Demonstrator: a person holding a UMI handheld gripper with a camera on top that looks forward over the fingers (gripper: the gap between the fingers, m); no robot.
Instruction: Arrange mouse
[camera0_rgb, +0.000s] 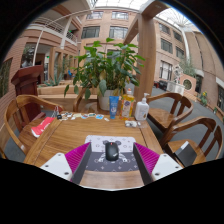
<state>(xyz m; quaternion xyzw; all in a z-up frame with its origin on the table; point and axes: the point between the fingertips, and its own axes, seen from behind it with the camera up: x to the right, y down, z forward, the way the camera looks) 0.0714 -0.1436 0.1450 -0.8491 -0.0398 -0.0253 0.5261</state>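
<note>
A black computer mouse (111, 150) lies on a grey and white patterned mouse mat (97, 143) on a round wooden table (70, 132). My gripper (112, 158) is open, with its magenta pads (78, 157) to the left and right of the mouse. The mouse rests on the mat between the fingers, with a gap at each side.
Beyond the mat stand a potted plant (108, 70), a blue cup (114, 105), an orange bottle (128, 106) and a white pump bottle (142, 108). A red object (43, 127) lies at the table's left. Wooden chairs (172, 108) ring the table.
</note>
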